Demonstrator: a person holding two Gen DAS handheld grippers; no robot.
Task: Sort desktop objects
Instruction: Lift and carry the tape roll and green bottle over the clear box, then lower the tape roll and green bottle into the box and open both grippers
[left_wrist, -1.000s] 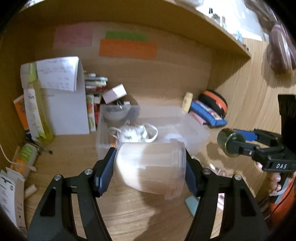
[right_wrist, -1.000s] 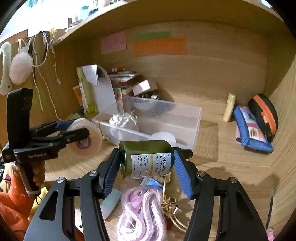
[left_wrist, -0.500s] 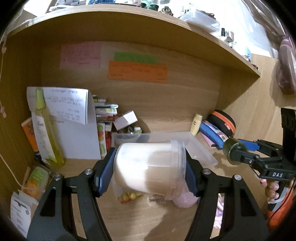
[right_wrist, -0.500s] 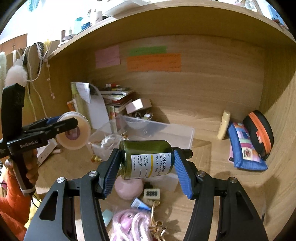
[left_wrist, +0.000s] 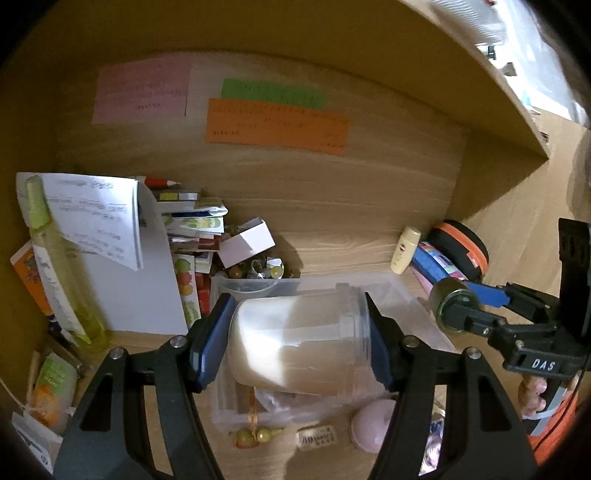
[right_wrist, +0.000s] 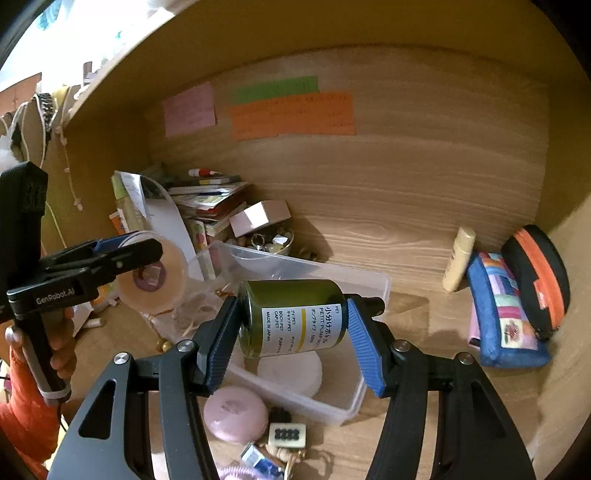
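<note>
Left wrist view: left claw (left_wrist: 295, 347) clamps frosted jar (left_wrist: 299, 343) sideways, above clear bin (left_wrist: 417, 306) on table (left_wrist: 325, 461); pink puck (left_wrist: 371, 424) near | Right wrist view: right claw (right_wrist: 291, 339) grips green pump bottle (right_wrist: 291, 321) sideways over bin's near edge; blue pouch (right_wrist: 506, 317) far right

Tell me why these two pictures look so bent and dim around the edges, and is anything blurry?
Left wrist view: the fisheye lens bows the shelf; corners go black; the sticky notes look smeared, and the held translucent jar is soft. Right wrist view: same curving and dark rim, daylight washes out the top left, yet the green bottle label reads sharply.
</note>
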